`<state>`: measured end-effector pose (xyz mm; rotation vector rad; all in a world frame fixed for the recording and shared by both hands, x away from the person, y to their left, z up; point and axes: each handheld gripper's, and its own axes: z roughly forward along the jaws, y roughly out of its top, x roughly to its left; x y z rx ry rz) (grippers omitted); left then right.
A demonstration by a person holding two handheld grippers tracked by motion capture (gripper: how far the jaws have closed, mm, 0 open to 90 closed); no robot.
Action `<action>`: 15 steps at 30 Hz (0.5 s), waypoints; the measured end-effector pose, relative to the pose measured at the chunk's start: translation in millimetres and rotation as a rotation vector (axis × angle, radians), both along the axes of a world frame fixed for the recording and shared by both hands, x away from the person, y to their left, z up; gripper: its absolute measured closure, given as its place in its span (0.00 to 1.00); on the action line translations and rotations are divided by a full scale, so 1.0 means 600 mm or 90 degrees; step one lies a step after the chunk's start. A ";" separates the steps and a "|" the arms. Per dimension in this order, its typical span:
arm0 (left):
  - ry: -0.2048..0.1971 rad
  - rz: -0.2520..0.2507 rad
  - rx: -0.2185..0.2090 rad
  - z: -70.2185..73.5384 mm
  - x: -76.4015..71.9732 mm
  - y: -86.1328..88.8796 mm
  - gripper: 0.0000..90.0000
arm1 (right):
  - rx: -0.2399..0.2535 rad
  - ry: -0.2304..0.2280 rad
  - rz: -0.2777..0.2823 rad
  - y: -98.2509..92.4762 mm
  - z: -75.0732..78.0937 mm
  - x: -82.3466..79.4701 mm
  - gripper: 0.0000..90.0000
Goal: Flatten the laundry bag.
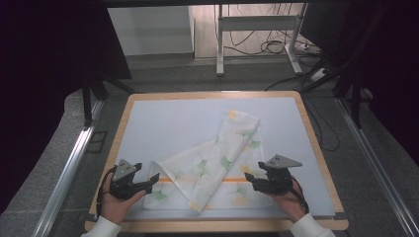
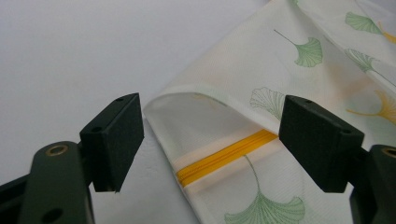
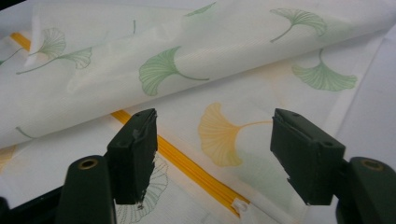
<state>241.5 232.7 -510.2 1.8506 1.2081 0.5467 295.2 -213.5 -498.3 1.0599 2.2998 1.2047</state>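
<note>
Fabric with a ginkgo-leaf print, a white zippered cover (image 1: 212,163), lies on the pale mat (image 1: 163,123) that tops the wooden table (image 1: 316,143), spread over the near half of it. In the high view one flap is folded diagonally, its far corner reaching toward 12 o'clock near the mat's middle, while the lower layer runs flat along the 6 o'clock edge. A yellow zipper (image 1: 236,180) crosses the cover from side to side, partly hidden under the folded flap.

At 7 o'clock the person's left hand (image 1: 116,205) holds the left gripper (image 1: 154,180), its jaws spread wide and pointing toward 3 o'clock at the cover's left corner. In the left gripper view the cover (image 2: 261,93) sits between and beyond the two black jaws, with the folded edge opening toward them and the zipper (image 2: 229,156) running between them; neither jaw visibly presses the cloth.

At 5 o'clock the right hand (image 1: 286,202) holds the right gripper (image 1: 250,180), pointing toward 9 o'clock at the cover's right side. In the right gripper view its jaws stand wide apart above the cover (image 3: 233,51), holding nothing, with the zipper (image 3: 187,163) passing diagonally between them and its white end tab (image 3: 239,205) low in the picture. Green and orange leaves show on both layers.
</note>
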 end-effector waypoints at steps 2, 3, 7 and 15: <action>-0.001 -0.003 0.000 0.000 0.001 -0.001 0.24 | -0.004 0.005 0.006 0.000 0.000 -0.001 0.40; -0.001 -0.011 -0.001 0.001 0.000 -0.006 0.24 | -0.003 0.006 0.009 0.000 0.000 -0.002 0.42; -0.006 -0.029 -0.003 0.004 -0.005 -0.016 0.24 | 0.002 0.010 0.017 0.000 0.000 -0.004 0.48; -0.003 -0.068 -0.023 0.009 -0.010 -0.039 0.24 | -0.004 0.015 0.026 0.002 -0.002 -0.006 0.54</action>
